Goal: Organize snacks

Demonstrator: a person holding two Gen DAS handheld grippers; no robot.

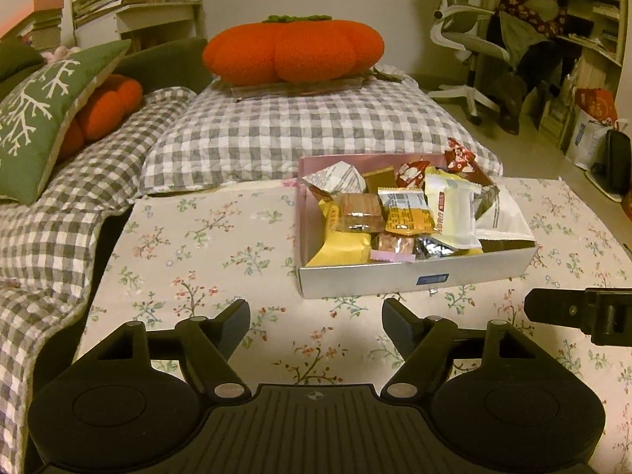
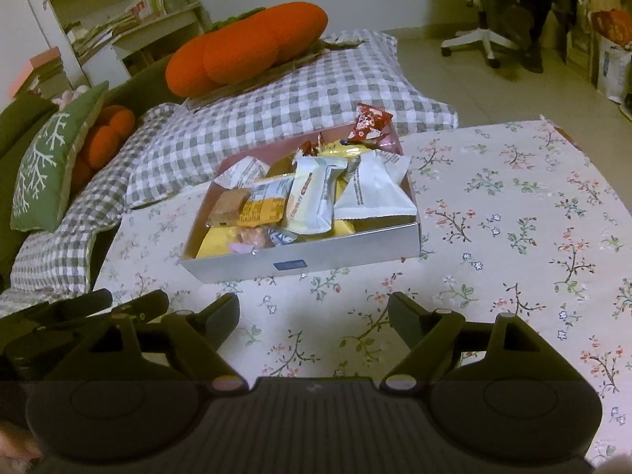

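Observation:
A shallow silver box (image 1: 414,278) (image 2: 308,262) with a pink inside stands on the floral tablecloth, filled with several wrapped snacks: a white bar (image 1: 454,205) (image 2: 312,197), an orange-labelled pack (image 1: 407,213) (image 2: 262,207), a yellow pack (image 1: 343,247), a large white pouch (image 2: 375,193) and a red wrapper (image 1: 460,158) (image 2: 369,122) poking over the far rim. My left gripper (image 1: 316,322) hovers just in front of the box, open and empty. My right gripper (image 2: 314,314) sits beside it to the right, also open and empty; one finger (image 1: 553,308) of it shows at the left wrist view's right edge.
Beyond the table lies a grey checked cushion (image 1: 316,130) bearing an orange pumpkin pillow (image 1: 294,49). A green snowflake pillow (image 1: 43,118) rests on the sofa at left. An office chair (image 1: 466,39) and bags stand on the floor at right. Floral cloth (image 2: 513,237) spreads right of the box.

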